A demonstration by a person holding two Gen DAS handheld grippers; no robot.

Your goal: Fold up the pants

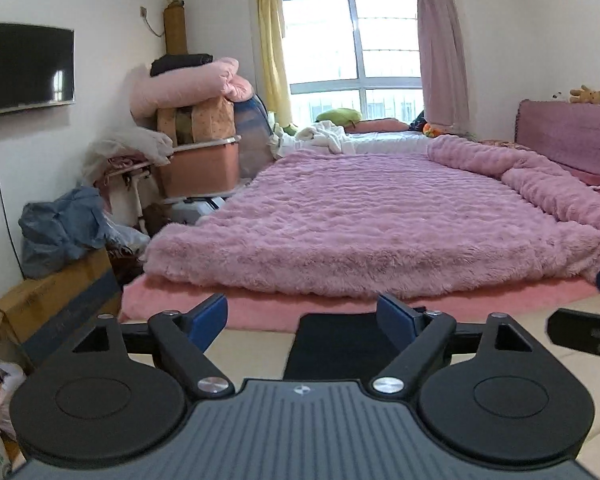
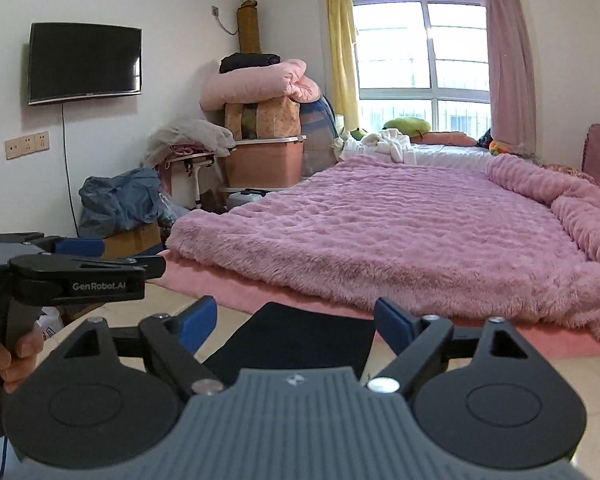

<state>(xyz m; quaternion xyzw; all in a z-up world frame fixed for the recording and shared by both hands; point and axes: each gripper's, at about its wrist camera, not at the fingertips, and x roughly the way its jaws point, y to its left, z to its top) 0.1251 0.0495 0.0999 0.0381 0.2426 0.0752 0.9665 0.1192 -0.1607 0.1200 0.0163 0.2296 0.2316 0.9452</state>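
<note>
A dark, flat folded cloth, probably the pants, lies on the floor in front of the bed, below and between the open fingers of my left gripper. It also shows in the right wrist view, below my right gripper, which is open and empty. Both grippers hover near the bed's foot, holding nothing. The left gripper is seen from the side in the right wrist view. A part of the right gripper shows at the right edge of the left wrist view.
A wide bed with a fluffy pink blanket fills the middle. Cardboard boxes, bags and stacked storage bins with bedding line the left wall under a TV. A window is at the back.
</note>
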